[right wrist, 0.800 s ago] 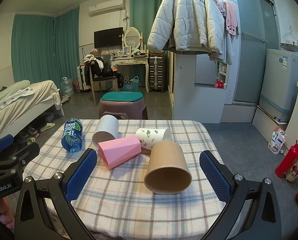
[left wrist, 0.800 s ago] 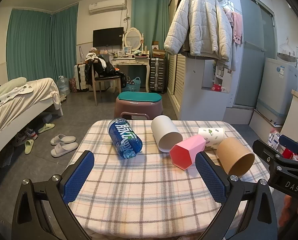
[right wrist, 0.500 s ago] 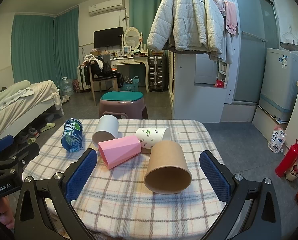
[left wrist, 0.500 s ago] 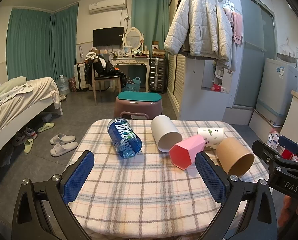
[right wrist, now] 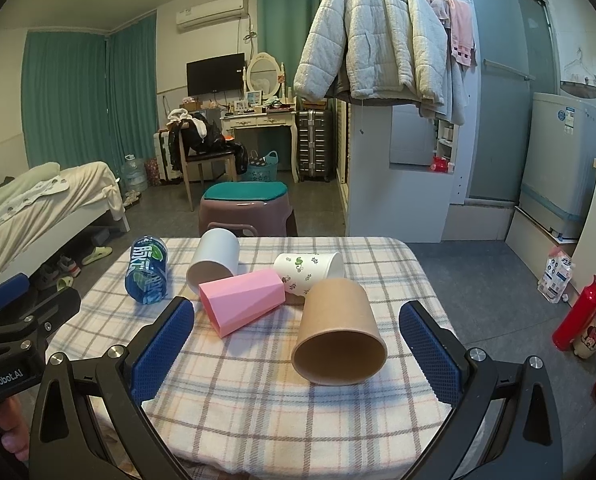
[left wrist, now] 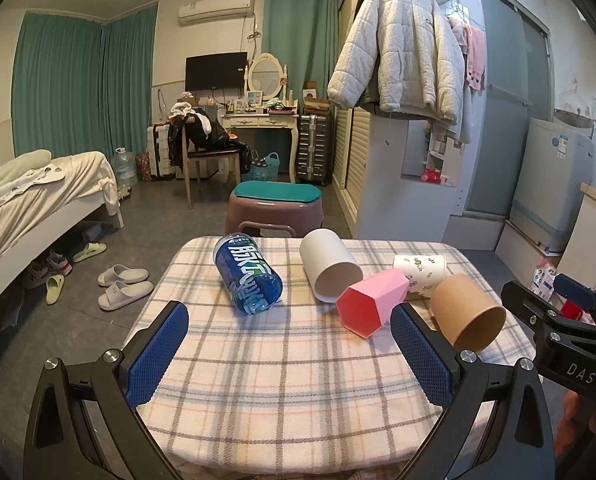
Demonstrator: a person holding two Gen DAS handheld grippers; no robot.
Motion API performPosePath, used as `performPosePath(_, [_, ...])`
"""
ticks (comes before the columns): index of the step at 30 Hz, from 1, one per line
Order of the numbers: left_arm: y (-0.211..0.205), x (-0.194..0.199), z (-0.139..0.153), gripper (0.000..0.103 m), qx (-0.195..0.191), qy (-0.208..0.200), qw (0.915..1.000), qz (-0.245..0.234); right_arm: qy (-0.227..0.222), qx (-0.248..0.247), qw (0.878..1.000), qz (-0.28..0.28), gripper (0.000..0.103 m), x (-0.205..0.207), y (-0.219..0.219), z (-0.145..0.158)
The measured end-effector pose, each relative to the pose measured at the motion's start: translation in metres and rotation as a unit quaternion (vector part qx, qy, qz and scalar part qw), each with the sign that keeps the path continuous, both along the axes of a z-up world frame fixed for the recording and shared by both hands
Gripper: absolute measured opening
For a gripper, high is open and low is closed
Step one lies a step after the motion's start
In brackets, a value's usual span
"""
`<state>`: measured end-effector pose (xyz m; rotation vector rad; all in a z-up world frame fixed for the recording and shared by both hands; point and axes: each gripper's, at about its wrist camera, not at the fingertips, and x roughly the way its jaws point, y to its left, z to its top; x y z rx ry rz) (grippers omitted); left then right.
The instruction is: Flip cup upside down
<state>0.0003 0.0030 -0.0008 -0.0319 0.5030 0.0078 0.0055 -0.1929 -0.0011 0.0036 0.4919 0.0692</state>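
Several cups lie on their sides on the checked tablecloth (left wrist: 281, 392): a brown paper cup (right wrist: 340, 338) (left wrist: 466, 318), a pink faceted cup (right wrist: 241, 302) (left wrist: 372, 306), a white cup (right wrist: 215, 258) (left wrist: 330, 270) and a white floral cup (right wrist: 310, 272) (left wrist: 420, 274). A blue bottle (left wrist: 245, 276) (right wrist: 146, 270) also lies on its side. My left gripper (left wrist: 289, 354) is open and empty, short of the cups. My right gripper (right wrist: 295, 354) is open, with the brown cup's mouth between its fingers but apart from them.
The small table stands in a bedroom. A purple stool (left wrist: 273, 210) with a teal seat stands just behind it. A bed (left wrist: 29, 200) is at the left, a cabinet with a hanging jacket (left wrist: 402, 56) at the right. A red bottle (right wrist: 578, 314) stands on the floor at the right.
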Motion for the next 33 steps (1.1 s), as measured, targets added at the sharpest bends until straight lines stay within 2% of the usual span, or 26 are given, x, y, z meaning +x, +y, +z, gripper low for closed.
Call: performPosePath(33, [-0.0009, -0.0007, -0.0004, 0.103, -0.004, 0.000, 1.0000, -0.001, 0.003, 0.001, 1.000, 0.000, 0.103, -0.0005, -0.0005, -0.0002])
